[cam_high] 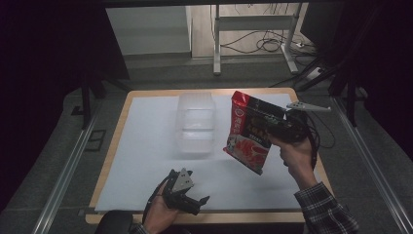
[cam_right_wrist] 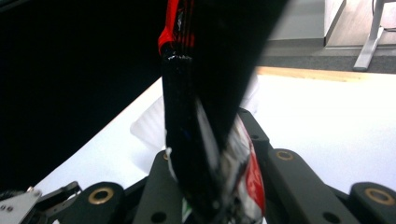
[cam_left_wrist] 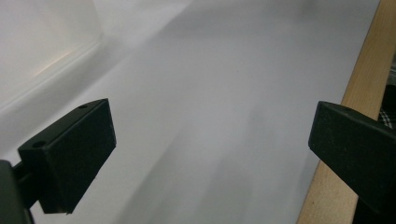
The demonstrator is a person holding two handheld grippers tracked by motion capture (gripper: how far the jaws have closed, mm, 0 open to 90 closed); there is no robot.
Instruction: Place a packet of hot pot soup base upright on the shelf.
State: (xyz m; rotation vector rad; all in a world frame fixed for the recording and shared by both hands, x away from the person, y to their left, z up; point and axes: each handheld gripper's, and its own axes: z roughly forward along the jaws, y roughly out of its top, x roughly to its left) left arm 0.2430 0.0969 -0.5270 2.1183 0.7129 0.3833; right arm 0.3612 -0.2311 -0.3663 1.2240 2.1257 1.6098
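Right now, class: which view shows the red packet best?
The high view: the packet hangs whole above the table, clamped by the right gripper. The right gripper view has its dark edge, close and blurred. The left gripper view faces bare table.

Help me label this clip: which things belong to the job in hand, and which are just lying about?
In the job:
- red food packet, clamped in the right hand-held gripper
- clear plastic container beside it
- left hand-held gripper, open, holding nothing

Just about:
- white table mat
- desk legs and floor cables behind
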